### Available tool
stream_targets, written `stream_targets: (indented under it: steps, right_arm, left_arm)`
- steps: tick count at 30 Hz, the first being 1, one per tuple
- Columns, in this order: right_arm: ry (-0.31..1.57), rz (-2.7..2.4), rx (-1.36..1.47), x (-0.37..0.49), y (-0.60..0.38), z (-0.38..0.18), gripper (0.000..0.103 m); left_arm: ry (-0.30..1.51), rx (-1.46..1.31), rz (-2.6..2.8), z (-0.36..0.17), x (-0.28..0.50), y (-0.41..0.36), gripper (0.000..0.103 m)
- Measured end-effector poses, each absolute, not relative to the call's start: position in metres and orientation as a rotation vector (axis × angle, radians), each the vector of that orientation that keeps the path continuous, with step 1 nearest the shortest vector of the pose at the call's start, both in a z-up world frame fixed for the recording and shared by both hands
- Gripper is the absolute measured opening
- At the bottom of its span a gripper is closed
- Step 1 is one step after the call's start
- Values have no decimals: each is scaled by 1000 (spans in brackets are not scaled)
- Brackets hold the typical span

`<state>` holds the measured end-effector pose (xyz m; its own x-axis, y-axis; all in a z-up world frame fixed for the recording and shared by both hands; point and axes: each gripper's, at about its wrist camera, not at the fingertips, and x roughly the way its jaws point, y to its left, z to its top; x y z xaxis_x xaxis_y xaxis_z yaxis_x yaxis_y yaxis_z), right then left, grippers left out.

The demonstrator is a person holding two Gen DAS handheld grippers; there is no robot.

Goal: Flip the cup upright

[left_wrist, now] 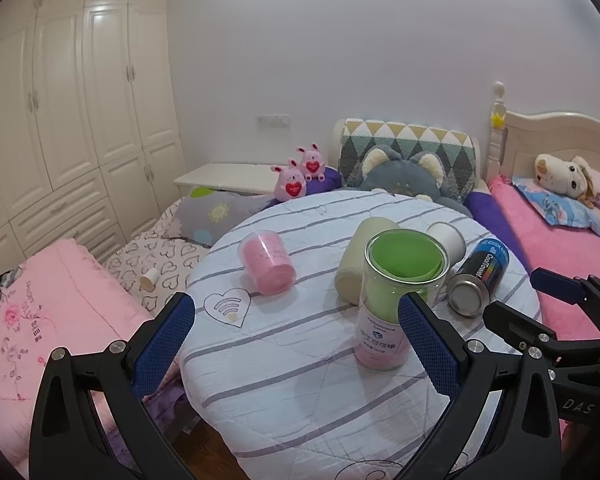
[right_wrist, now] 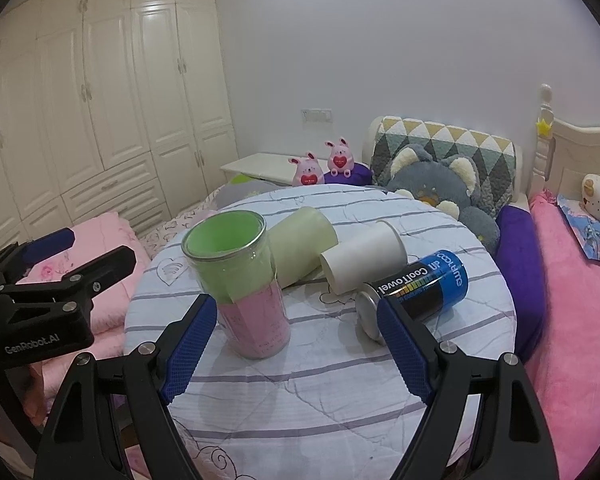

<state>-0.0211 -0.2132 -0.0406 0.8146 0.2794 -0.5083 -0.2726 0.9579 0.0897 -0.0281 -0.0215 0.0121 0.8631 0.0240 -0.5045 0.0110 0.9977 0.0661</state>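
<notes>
Two tools, left (left_wrist: pixel 296 344) and right (right_wrist: pixel 296 348), released; one upright cup (right_wrist: pixel 240 280); three cups (right_wrist: pixel 302 246) lying; one can (right_wrist: pixel 428 284)

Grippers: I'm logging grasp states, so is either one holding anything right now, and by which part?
Nothing is held. The left gripper and right gripper are both open, and the upright clear cup stands free on the table.

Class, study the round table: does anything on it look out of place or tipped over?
Yes. Only the clear tumbler stands upright. The pink cup, cream cup, white cup and blue can all lie on their sides on the striped cloth. Nothing looks spilled.
</notes>
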Motion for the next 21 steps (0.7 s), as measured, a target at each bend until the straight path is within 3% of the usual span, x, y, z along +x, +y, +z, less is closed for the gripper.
stream_targets:
  steps: [21]
  right_arm:
    - [615,270,-16,8,-198,-52,84]
  left_arm:
    - [580,44,-4,-2,-3,-3,103]
